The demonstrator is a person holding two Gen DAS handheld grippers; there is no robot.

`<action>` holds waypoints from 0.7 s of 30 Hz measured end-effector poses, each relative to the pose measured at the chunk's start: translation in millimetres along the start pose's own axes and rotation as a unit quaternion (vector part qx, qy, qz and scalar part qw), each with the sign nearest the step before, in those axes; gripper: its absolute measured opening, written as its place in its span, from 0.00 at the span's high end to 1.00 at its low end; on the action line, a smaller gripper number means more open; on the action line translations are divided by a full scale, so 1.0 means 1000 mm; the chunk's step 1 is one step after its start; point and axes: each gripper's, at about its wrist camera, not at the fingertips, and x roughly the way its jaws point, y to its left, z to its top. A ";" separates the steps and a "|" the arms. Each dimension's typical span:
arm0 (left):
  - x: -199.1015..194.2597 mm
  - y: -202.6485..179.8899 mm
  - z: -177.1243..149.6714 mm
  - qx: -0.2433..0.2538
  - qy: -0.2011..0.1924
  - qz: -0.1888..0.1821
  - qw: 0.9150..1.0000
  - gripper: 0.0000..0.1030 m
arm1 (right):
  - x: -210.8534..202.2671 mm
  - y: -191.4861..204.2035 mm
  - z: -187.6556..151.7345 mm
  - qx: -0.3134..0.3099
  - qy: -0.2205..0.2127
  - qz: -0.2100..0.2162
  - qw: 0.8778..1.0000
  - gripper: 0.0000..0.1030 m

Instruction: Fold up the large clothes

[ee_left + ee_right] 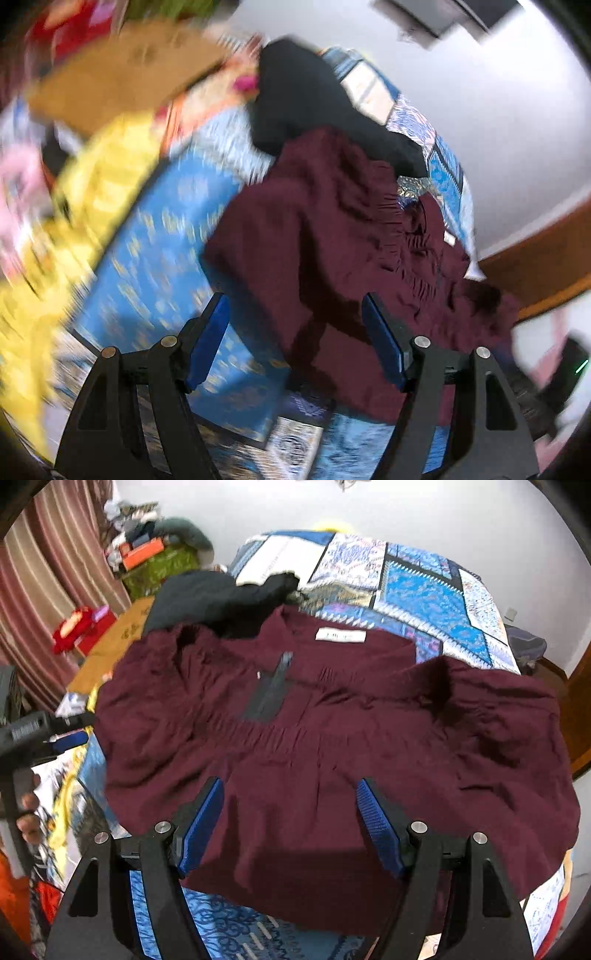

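**Maroon garment spread flat, both grippers empty above it**

White walls and a striped curtain (44,602) frame a bed covered by a blue patchwork quilt (424,587), and on that quilt lies your work: a large maroon woven garment with a gathered waist seam (314,738), spread mostly flat across the middle of the bed. A white label (340,636) sits at its neckline on the far side, and a dark placket (271,690) runs down from there. A black garment (218,598) lies bunched just beyond its far left shoulder, touching or overlapping it.

Your right gripper (290,827) hovers over the near hem with its blue-padded fingers (201,830) spread wide and nothing between them. Your left gripper (295,338) is likewise spread and empty, over the garment's left edge; that view is heavily blurred, so exactly how near it is to the cloth is hard to judge.

Expect the fabric to be soft, light and limp, with no stiffness to carry a fold on its own. It will likely drape and sag between two pinch points, and the gathered seam may bunch. Pinching at the hem corners or the shoulder edges looks best, one gripper to each side, taking a single layer with a firm bite so the thin cloth does not slip from the pads.
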 end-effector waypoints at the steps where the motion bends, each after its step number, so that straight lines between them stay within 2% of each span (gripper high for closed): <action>1: 0.007 0.009 -0.001 -0.029 0.009 -0.014 0.999 0.29 | 0.005 0.000 -0.002 -0.003 0.007 -0.003 1.000 0.31; 6: 0.036 0.026 -0.001 -0.103 0.044 -0.077 0.991 0.29 | 0.017 -0.007 -0.011 -0.002 0.028 -0.002 1.000 0.31; 10: 0.055 0.023 0.005 -0.124 0.045 -0.109 0.985 0.28 | 0.015 -0.009 -0.013 -0.001 0.025 0.006 1.000 0.31; 12: 0.068 0.021 0.008 -0.133 0.048 -0.118 0.983 0.22 | 0.015 -0.010 -0.012 0.001 0.026 0.008 1.000 0.30; 14: 0.084 0.019 0.010 -0.133 0.050 -0.117 0.983 0.15 | 0.016 -0.010 -0.012 0.003 0.025 0.011 1.000 0.29; 16: 0.097 0.018 0.011 -0.132 0.046 -0.116 0.983 0.15 | 0.017 -0.009 -0.013 0.005 0.023 0.014 1.000 0.29; 18: 0.097 0.012 0.012 -0.130 0.024 -0.106 0.986 0.15 | 0.018 -0.009 -0.014 0.009 0.021 0.017 1.000 0.28; 21: 0.092 -0.007 0.015 -0.102 -0.001 -0.046 0.994 0.26 | 0.016 -0.009 -0.013 0.016 0.027 0.022 0.999 0.28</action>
